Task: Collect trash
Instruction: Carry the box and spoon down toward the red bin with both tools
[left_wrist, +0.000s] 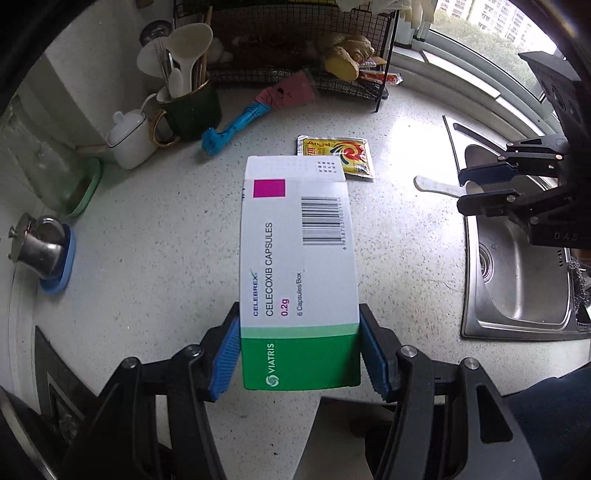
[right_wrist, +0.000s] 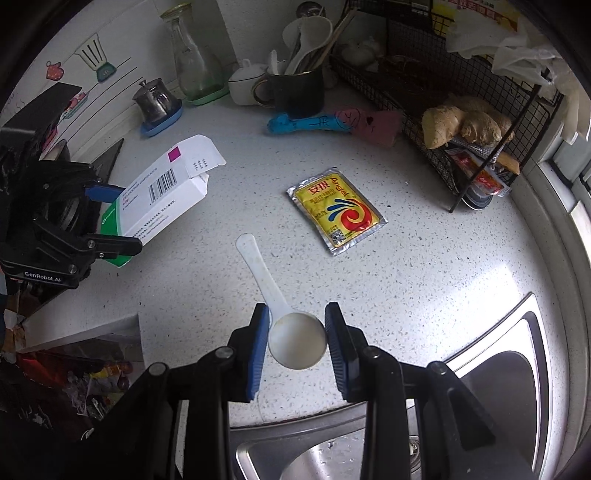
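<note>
My left gripper (left_wrist: 300, 354) is shut on a white and green medicine box (left_wrist: 297, 266) with its end flap open, held above the speckled counter (left_wrist: 155, 229). From the right wrist view the same box (right_wrist: 162, 192) sticks out of the left gripper (right_wrist: 110, 218) at the left. My right gripper (right_wrist: 297, 343) is shut on the bowl of a white plastic scoop (right_wrist: 295, 341), whose handle points away over the counter. A yellow yeast sachet (right_wrist: 336, 208) lies flat on the counter beyond both grippers, also visible as the sachet (left_wrist: 338, 157) just past the box.
A steel sink (left_wrist: 517, 266) lies at the right. At the back stand a black wire rack (right_wrist: 443, 92) with ginger (right_wrist: 465, 122), a dark mug of utensils (right_wrist: 295, 92), a white pot (right_wrist: 245, 83), a glass bottle (right_wrist: 194, 59), a metal jug (right_wrist: 157, 99) and a blue-pink tool (right_wrist: 332, 123). A trash bag (right_wrist: 74, 376) sits below the counter edge.
</note>
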